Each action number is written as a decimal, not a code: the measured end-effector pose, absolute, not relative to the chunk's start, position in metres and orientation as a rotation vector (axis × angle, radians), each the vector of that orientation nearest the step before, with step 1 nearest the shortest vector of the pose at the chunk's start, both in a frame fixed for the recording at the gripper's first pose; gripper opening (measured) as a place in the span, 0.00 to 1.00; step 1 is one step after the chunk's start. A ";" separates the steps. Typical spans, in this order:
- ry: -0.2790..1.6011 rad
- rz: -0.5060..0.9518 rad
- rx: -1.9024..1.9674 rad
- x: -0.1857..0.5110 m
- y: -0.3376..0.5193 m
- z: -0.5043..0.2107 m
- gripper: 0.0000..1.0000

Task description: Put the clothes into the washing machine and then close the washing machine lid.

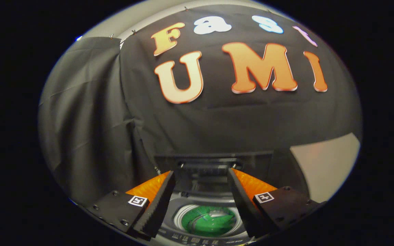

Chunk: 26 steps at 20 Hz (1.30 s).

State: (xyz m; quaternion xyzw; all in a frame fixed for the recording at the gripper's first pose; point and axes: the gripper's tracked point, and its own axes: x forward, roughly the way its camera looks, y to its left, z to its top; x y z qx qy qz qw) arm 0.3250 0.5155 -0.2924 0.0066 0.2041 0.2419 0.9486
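Observation:
My gripper (201, 172) is open, its two black ridged fingers (157, 205) spread wide with nothing between them. Below and between the fingers stands a small grey washing machine (180, 200), seen from above. Its round drum holds green clothes (209, 221). The dark lid (214, 160) stands raised at the back of the machine, just beyond the fingertips, against the black cloth. A strip of buttons (197, 240) runs along the machine's near edge. The gripper hangs above the machine and touches nothing.
Black cloth walls (91, 130) close in the booth behind and to the left of the machine. A pale bare surface (323, 164) shows to the right, past the cloth's lower edge.

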 end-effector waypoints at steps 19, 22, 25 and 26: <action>0.564 0.312 -0.017 0.509 0.482 -0.340 0.98; 0.610 0.282 -0.008 0.518 0.482 -0.360 0.99; 0.634 0.270 -0.031 0.521 0.482 -0.377 0.98; 0.648 0.259 -0.046 0.522 0.479 -0.385 0.98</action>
